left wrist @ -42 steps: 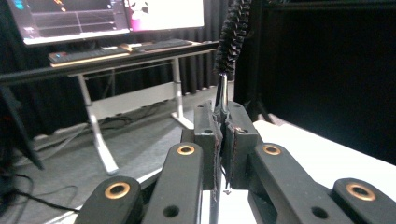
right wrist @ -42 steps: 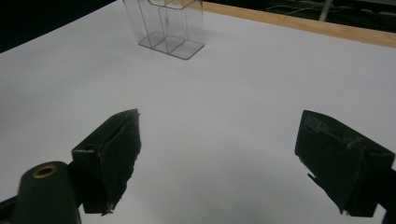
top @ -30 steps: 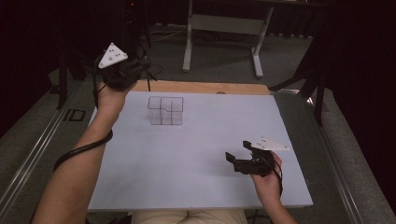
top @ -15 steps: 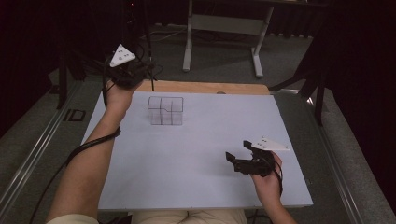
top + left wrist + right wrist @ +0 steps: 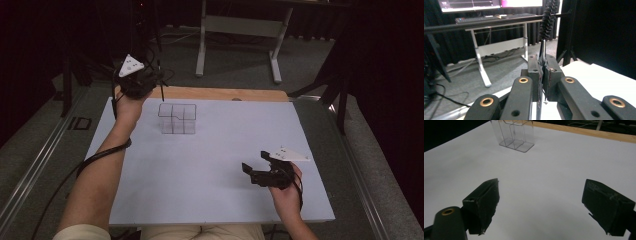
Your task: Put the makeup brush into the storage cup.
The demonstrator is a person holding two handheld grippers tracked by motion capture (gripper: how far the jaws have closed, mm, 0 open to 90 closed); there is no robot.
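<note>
High view: fixed overhead, looking forward and down across the whole table (image 5: 210,190). Left gripper view: close along its closed jaws, facing off the table's far edge toward the room. Right gripper view: low over the table, sharing the clear organizer (image 5: 512,132) with the high view.
</note>
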